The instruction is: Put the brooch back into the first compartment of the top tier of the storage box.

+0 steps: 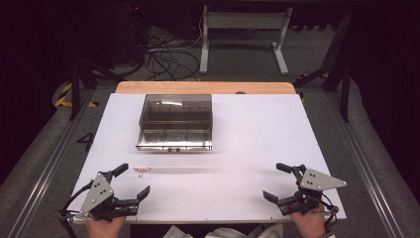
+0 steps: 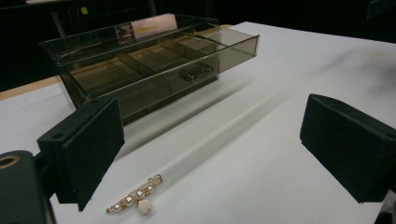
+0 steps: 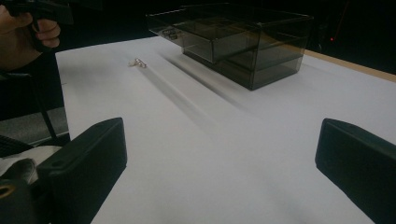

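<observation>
Brooch (image 2: 135, 198) lies on the table (image 1: 247, 148) near its front left corner, just ahead of the left gripper (image 1: 131, 181), well apart from the box (image 1: 176, 122). Judged light, small, rigid, slippery and delicate; best pinched across its pearl bar. Left gripper and right gripper (image 1: 277, 181) both spread, empty. Clasp detail too small to read; box drawer contents unclear through tinted walls
</observation>
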